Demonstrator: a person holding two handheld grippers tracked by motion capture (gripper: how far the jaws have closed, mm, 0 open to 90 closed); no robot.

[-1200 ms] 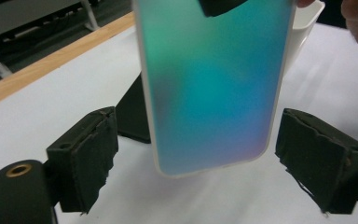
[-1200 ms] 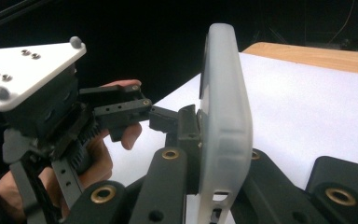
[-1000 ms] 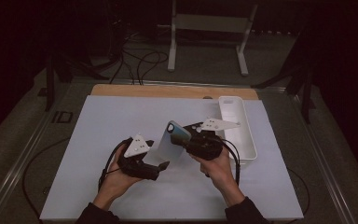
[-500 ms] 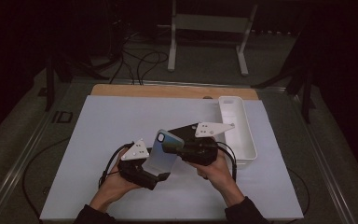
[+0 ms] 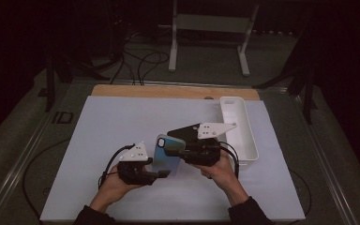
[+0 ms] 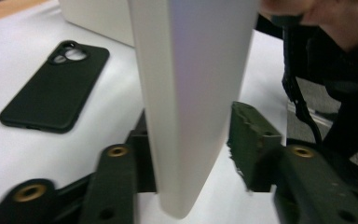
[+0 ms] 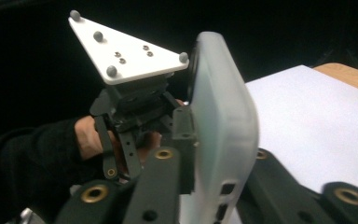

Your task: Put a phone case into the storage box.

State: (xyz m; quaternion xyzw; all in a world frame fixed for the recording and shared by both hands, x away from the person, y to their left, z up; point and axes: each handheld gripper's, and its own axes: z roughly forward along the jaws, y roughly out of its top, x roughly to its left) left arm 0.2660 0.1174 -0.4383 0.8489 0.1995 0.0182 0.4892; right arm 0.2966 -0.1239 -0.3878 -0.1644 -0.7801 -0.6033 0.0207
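nearby, black case (image 5: 183, 132) and white tray (image 5: 238, 131) lie behind; both tongs flank the pale phone case (image 5: 167, 153), left closing, right loosening.

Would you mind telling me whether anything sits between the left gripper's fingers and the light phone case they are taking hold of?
Nothing visible does. The light phone case stands directly between the left gripper fingers, which have just been closing; a narrow gap shows beside one finger. The right gripper holds its other end. The black case lies aside.
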